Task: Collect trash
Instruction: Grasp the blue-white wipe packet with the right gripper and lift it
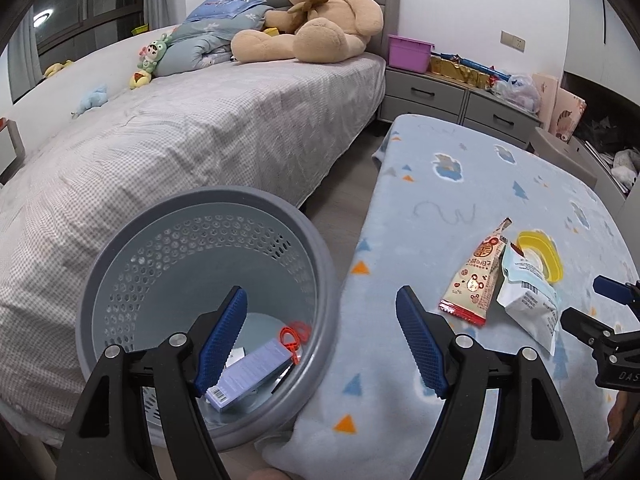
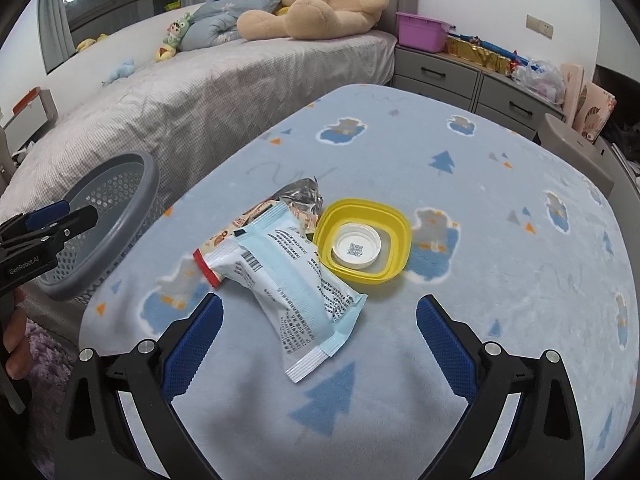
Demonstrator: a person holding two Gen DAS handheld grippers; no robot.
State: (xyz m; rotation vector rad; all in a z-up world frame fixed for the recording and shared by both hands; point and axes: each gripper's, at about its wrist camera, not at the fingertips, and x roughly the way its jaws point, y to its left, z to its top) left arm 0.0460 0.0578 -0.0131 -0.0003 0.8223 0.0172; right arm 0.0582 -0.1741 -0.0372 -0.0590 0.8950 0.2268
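A white and pale blue packet (image 2: 296, 292) lies on the blue blanket-covered table (image 2: 500, 320), partly over a red and beige snack wrapper (image 2: 224, 240). Beside them is a yellow lid (image 2: 400, 236) with a white cap (image 2: 356, 250) in it. My right gripper (image 2: 320, 301) hovers open over the packet, its pads clear of it. My left gripper (image 1: 320, 320) is open above the right rim of the grey mesh bin (image 1: 180, 264), touching nothing. In the bin lie a pale purple box (image 1: 250, 376) and an orange scrap (image 1: 294, 336). The same wrapper (image 1: 478, 276) and packet (image 1: 528, 292) show in the left view.
The bin stands in the gap between the table's left edge and a bed (image 1: 180, 140) with a big teddy bear (image 1: 320, 12). Grey drawers (image 2: 460, 76) with a purple tub (image 2: 420, 32) stand behind the table. A grey stool (image 2: 576, 148) is at the far right.
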